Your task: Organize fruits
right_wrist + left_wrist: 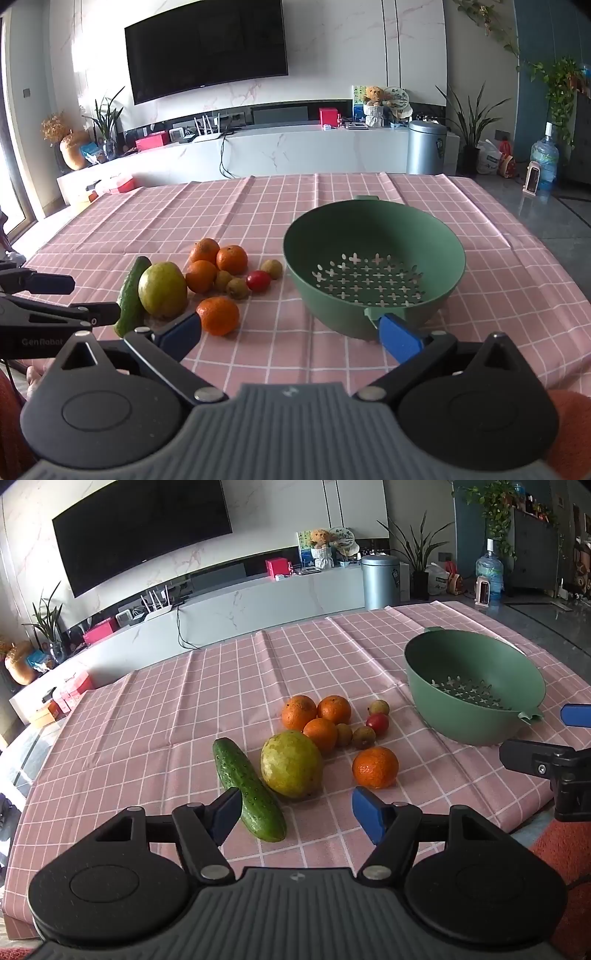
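Observation:
On the pink checked tablecloth [147,720] lies a pile of produce: a cucumber [247,788], a big yellow-green mango [291,763], several oranges [375,767], small brownish fruits [364,736] and a red one [377,722]. To the right stands a green colander bowl [474,686], with nothing in it. My left gripper [295,814] hovers open just short of the cucumber and mango, holding nothing. My right gripper [291,334] is open too, between the near orange [218,315] and the colander [373,266]; its right pad [400,341] is close to the colander's handle.
The cloth's front edge runs just below both grippers. Behind the table are a white TV bench [295,147], a dark TV [207,48], a grey bin [426,147], potted plants and a water bottle [543,158]. My left gripper's fingers [55,295] show at the right view's left edge.

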